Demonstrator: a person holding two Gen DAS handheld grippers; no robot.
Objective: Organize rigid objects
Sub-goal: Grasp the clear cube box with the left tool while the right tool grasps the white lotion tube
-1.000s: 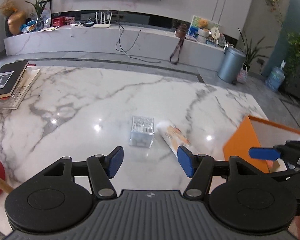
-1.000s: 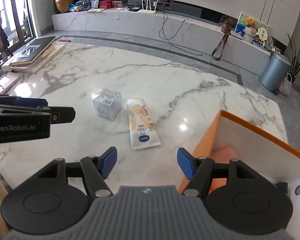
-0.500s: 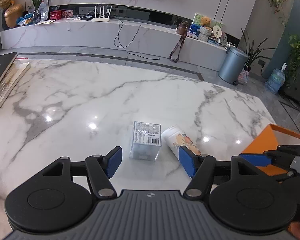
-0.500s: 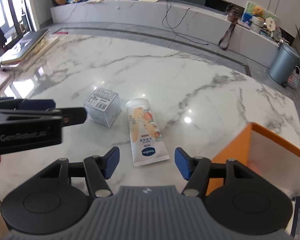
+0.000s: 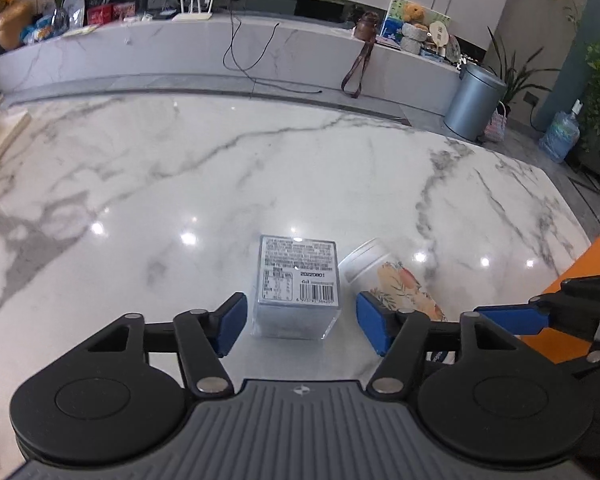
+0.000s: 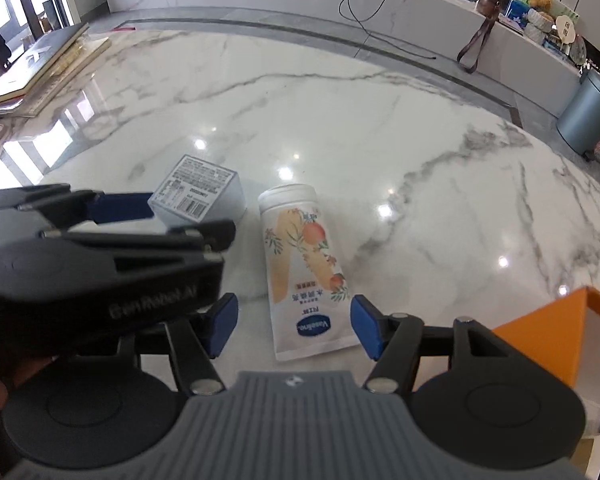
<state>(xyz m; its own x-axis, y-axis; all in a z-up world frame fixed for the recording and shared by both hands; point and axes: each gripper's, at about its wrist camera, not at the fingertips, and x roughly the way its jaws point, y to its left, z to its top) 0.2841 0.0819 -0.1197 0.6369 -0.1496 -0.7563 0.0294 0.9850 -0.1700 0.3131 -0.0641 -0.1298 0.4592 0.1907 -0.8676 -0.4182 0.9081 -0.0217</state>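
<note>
From the left wrist camera, the left gripper [image 5: 297, 322] has its jaws parted around the near end of the clear plastic box [image 5: 296, 286], pads not yet touching it; the jaws have just been closing. The box sits on the marble table [image 5: 219, 184] at about six o'clock in that view, with the lotion tube [image 5: 396, 284] just beside it toward three o'clock, and the right gripper's blue finger reaching in front of the orange box [image 5: 580, 276] at the right edge. From the right wrist camera, the right gripper [image 6: 291, 328] stands open astride the tube's crimped end, gripping nothing, while the left gripper's body crowds in from nine o'clock. The likely trouble is that the two tools work so near each other that they could collide, or the left gripper's right finger could nudge the tube as it closes; the smooth box may also slip from a shallow pinch.
</note>
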